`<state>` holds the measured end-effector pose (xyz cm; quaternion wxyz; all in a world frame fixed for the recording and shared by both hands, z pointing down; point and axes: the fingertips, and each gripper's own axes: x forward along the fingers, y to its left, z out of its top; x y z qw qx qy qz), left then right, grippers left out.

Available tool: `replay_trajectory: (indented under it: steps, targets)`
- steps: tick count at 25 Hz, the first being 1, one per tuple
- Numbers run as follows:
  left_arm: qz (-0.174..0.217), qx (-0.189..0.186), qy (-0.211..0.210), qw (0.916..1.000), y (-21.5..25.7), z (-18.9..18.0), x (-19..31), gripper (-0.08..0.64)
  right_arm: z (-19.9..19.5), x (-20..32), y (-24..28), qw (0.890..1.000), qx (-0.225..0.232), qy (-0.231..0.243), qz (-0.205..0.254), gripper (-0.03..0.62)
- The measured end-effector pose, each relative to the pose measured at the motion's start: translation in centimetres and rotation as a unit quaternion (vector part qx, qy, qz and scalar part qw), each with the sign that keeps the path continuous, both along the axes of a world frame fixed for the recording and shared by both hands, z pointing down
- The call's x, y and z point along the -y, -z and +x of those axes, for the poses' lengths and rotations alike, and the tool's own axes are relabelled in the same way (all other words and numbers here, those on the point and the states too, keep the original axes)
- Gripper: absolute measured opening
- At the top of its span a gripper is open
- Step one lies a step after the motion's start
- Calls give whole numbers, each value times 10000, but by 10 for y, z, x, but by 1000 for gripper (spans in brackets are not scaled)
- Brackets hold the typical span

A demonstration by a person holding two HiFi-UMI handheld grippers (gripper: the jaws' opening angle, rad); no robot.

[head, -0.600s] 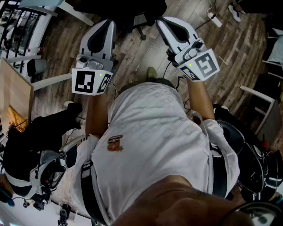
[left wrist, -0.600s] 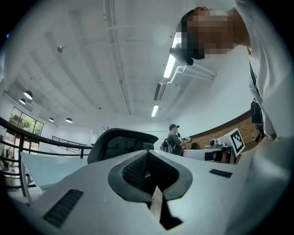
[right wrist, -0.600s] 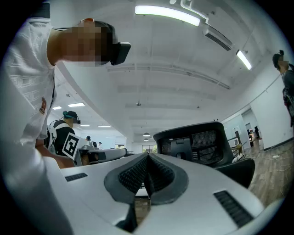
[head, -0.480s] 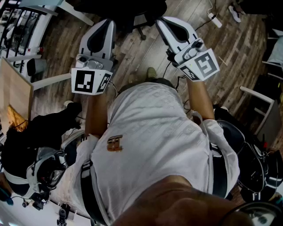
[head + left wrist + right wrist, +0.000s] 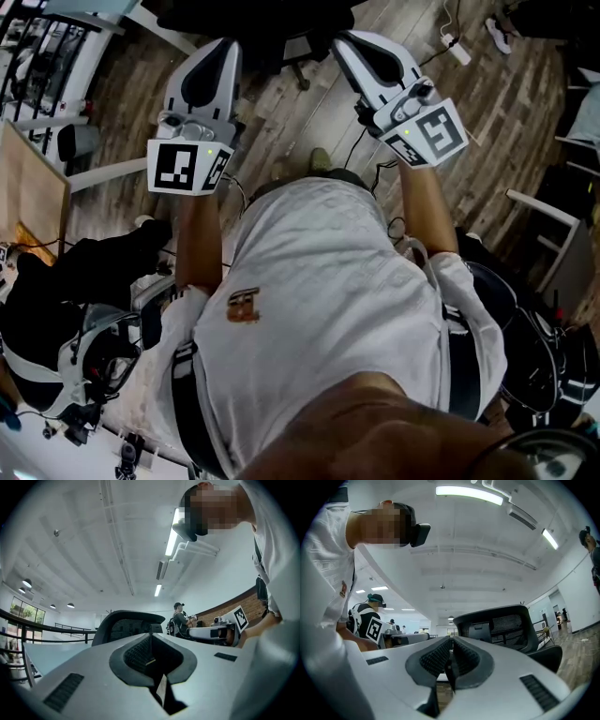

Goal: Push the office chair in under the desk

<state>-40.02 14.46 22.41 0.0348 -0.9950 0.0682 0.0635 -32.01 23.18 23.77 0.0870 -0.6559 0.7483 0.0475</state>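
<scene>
Evidently the approach is in hand: at eleven o'clock the left gripper (image 5: 221, 47) has its jaws together on nothing. The office chair (image 5: 272, 21) stands at twelve, just ahead. The right gripper (image 5: 345, 42), at one, is likewise closed and empty. Next, both probably need to meet the chair's back and press forward. A plank floor (image 5: 506, 103) lies below, and strip lights (image 5: 469, 494) cross the open office's ceiling.

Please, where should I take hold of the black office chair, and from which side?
Grip the office chair likely by its backrest's top rim, from the person's side: the back stands upright ahead, and the rim is a thin curved edge. The left claw and right claw are shut, so open them first.
</scene>
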Motion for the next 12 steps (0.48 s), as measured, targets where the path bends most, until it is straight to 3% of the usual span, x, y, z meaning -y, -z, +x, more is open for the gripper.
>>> replay_trajectory:
  steps: [4,12]
  targets:
    - [297,133,63,9994,-7,9,13,25,20,5,-10,9998,-147,-22,-99,37]
    - [952,538,43,9940,-13,29,35,118,69,8,-12,9974,-639,-208,-260,38]
